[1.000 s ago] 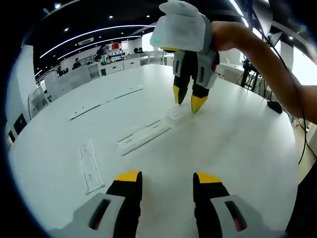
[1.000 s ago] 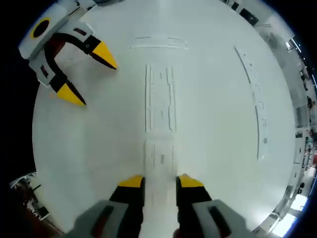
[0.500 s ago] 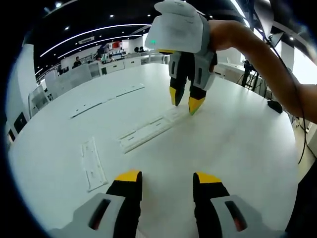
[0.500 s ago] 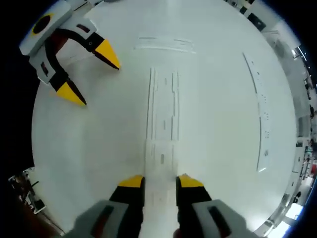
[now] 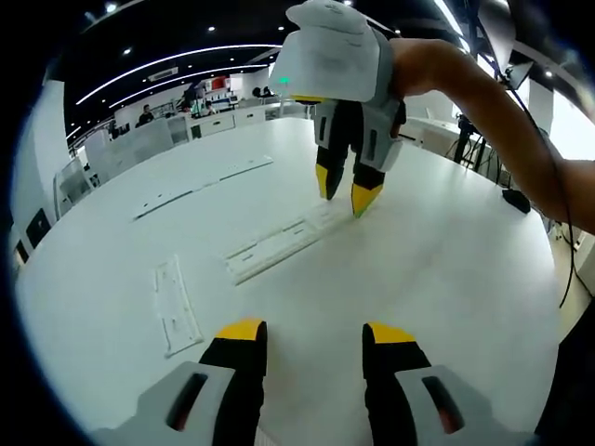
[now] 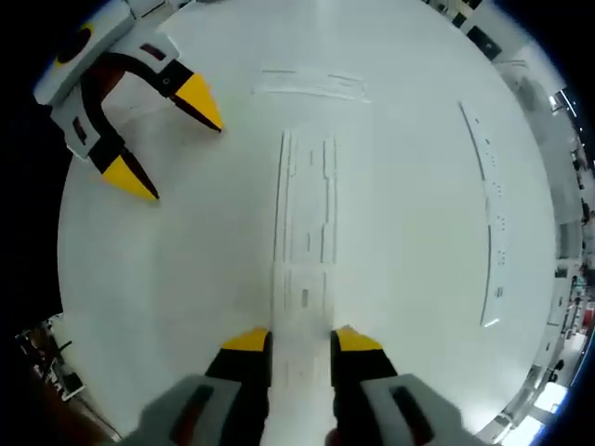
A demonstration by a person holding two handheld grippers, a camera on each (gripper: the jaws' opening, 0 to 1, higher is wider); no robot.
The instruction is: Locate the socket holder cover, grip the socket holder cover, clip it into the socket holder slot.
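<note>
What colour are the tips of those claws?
Yellow, on black fingers; clearest in the left gripper view.

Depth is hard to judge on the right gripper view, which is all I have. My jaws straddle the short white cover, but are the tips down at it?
Observer: In the left gripper view, the right gripper points steeply down, its yellow tips just over the socket holder cover at the end of the socket holder. I cannot tell whether they touch.
Operator: Is anything caught between the jaws?
Observer: No. From the front, the jaws stand slightly apart with nothing between them.
</note>
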